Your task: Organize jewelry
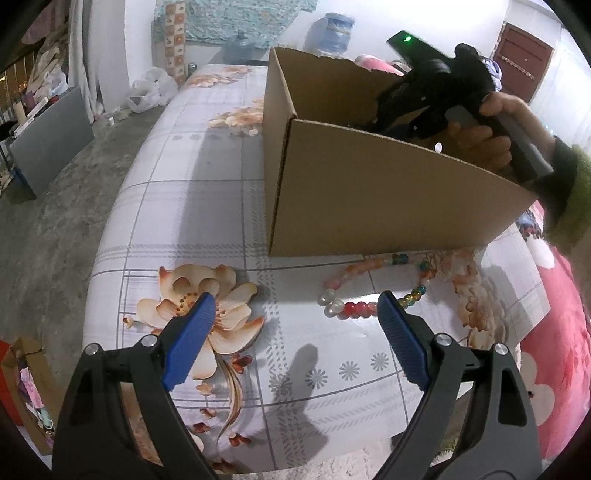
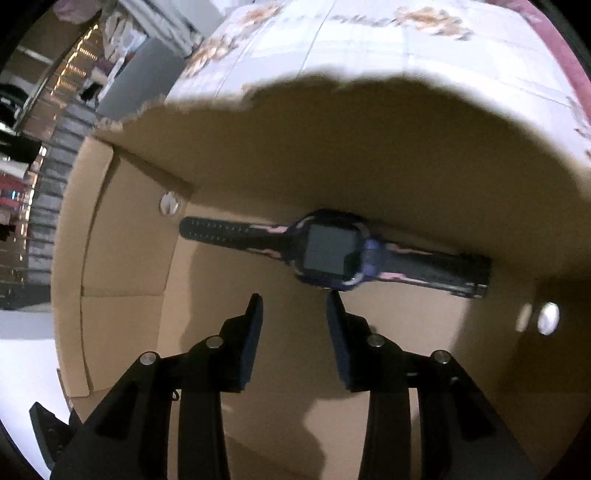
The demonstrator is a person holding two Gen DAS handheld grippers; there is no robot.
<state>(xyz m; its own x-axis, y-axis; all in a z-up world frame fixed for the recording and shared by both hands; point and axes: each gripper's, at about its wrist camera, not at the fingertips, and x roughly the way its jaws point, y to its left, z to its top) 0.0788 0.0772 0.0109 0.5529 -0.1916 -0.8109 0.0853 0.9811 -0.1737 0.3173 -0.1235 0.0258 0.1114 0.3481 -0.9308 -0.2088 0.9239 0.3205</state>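
Beaded bracelet (image 1: 373, 291) lying on the floral worktop (image 1: 207, 206), lower centre-right of the left wrist frame, just below the front wall of the cardboard box (image 1: 369, 199). Multicoloured beads: pearl, red, pink, green, amber. Near end of the loop sitting just left of the right blue finger pad (image 1: 400, 343), partly hidden behind its tip. Far end touching or nearly touching the box's base; cannot tell which.

Left gripper (image 1: 295, 306) hovering over the worktop, fingers spread wide, pinching nothing. Bracelet off to the right of the gap, not between the pads.

Right gripper (image 2: 294, 297) reaching down into the box from the upper right of the left wrist frame, held by a hand (image 1: 480, 136) with a green cuff. Fingers partly apart and opening, nothing between them.

Watch (image 2: 332, 251) lying flat on the box floor (image 2: 295, 387), centre of the right wrist frame, against the far wall, strap stretched left to right, dark screen facing up. Right finger tip sitting just below the watch case; touching or not, cannot tell.

Small round holes showing in the box walls, left and right of the right wrist frame. Water jug (image 1: 334, 31) standing in the background, top centre of the left wrist frame.
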